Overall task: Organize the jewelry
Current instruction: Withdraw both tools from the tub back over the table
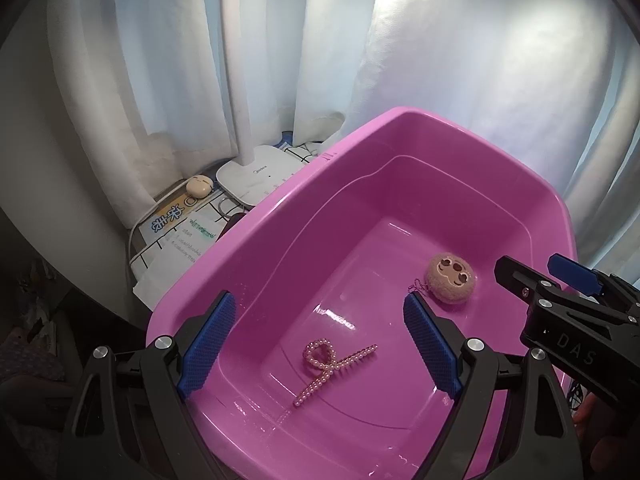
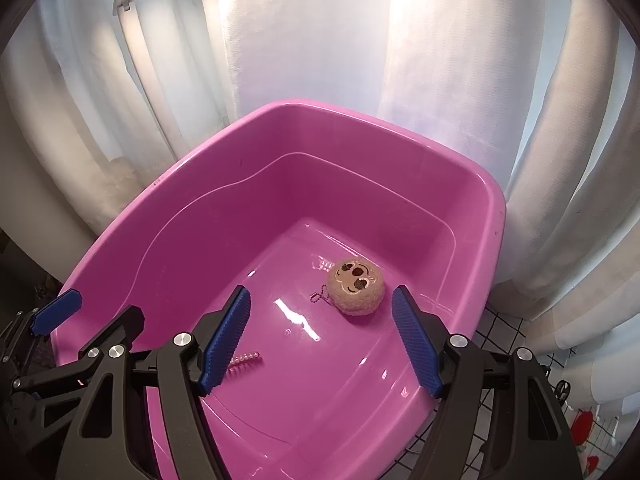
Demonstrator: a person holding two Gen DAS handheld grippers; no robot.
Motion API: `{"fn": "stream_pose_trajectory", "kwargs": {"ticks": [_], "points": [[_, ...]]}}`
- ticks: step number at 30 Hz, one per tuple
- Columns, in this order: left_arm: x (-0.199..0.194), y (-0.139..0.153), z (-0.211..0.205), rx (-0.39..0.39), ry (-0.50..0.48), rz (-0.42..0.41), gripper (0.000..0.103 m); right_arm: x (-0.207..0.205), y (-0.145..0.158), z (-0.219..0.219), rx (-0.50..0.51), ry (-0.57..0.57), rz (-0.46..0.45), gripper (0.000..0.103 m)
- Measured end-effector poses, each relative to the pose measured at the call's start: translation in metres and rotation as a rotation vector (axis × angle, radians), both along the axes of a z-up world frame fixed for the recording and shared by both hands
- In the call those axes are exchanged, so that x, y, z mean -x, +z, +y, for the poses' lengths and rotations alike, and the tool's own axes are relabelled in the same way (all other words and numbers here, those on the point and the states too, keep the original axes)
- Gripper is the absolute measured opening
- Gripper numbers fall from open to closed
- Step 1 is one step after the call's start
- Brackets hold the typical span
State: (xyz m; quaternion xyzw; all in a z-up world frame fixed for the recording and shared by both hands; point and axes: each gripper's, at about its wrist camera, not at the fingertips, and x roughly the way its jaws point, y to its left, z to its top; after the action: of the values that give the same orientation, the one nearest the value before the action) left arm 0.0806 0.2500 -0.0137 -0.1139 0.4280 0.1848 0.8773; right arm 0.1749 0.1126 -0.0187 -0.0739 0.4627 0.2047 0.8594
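A pink plastic tub point(image 1: 280, 200) point(image 2: 400, 128) holds two items. A pink pearl hair clip point(image 1: 332, 368) lies on its floor near the front; in the right wrist view only its end point(image 2: 246, 362) shows past the left finger. A round tan plush charm with a face and a ball chain point(image 1: 450, 278) point(image 2: 356, 286) lies at the right. My left gripper point(image 1: 320, 340) is open and empty above the clip. My right gripper point(image 2: 322, 332) is open and empty, just in front of the charm. The right gripper also shows in the left wrist view point(image 1: 532, 276).
White curtains point(image 1: 480, 80) hang behind the tub. A white lamp base point(image 1: 260, 176), a small beige case point(image 1: 199, 186) and papers point(image 1: 180, 236) lie at the left on a grid-patterned cloth point(image 2: 500, 328). Small red things point(image 2: 584, 428) lie at the lower right.
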Motion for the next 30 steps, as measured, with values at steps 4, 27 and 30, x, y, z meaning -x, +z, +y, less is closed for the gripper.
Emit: {"fn": "stream_pose_trajectory", "kwargs": {"ticks": [4, 27, 30], "points": [[0.005, 0.004, -0.004, -0.002, -0.002, -0.006, 0.084, 0.008, 0.005, -0.008, -0.009, -0.010, -0.008, 0.070], [0.033, 0.043, -0.102, -0.013, -0.215, -0.069, 0.084, 0.082, 0.028, -0.132, -0.008, -0.240, -0.051, 0.070], [0.035, 0.043, -0.118, -0.008, -0.255, -0.062, 0.084, 0.093, 0.028, -0.151, -0.009, -0.281, -0.048, 0.070]]}}
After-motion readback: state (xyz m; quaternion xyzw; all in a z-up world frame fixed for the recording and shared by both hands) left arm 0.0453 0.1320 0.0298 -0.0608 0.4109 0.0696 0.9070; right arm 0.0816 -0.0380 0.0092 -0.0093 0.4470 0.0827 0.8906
